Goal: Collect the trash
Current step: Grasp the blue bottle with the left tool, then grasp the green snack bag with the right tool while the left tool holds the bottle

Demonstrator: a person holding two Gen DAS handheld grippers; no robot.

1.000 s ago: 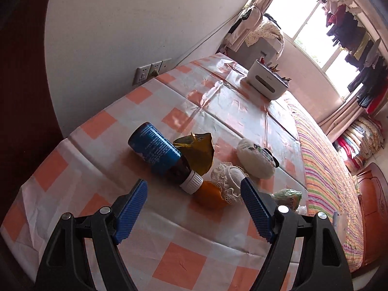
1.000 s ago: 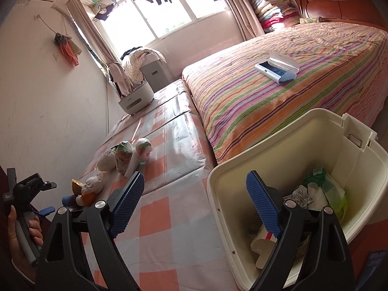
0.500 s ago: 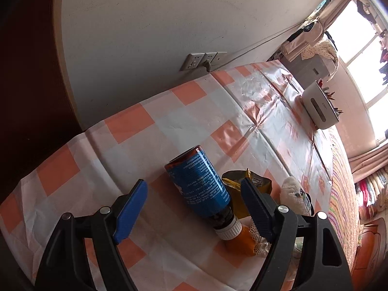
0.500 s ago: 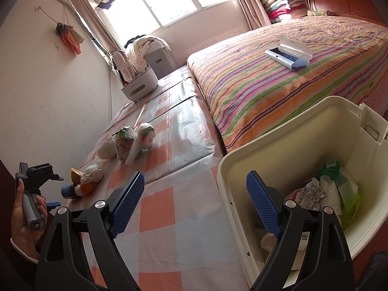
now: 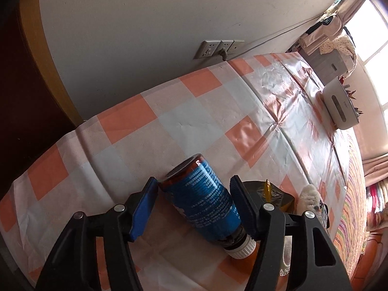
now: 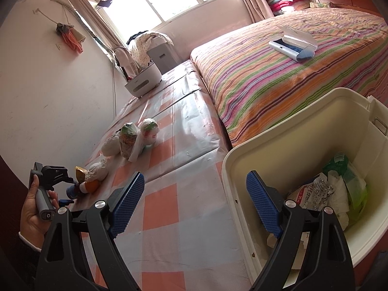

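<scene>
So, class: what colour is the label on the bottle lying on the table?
Blue with white print, on the bottle; clearest in the left wrist view.

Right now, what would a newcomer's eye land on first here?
The blue-labelled bottle lying on the checked cloth, bracketed by the left tool. Next, the white bin of trash by the striped bed, with the right tool open at its rim.
</scene>
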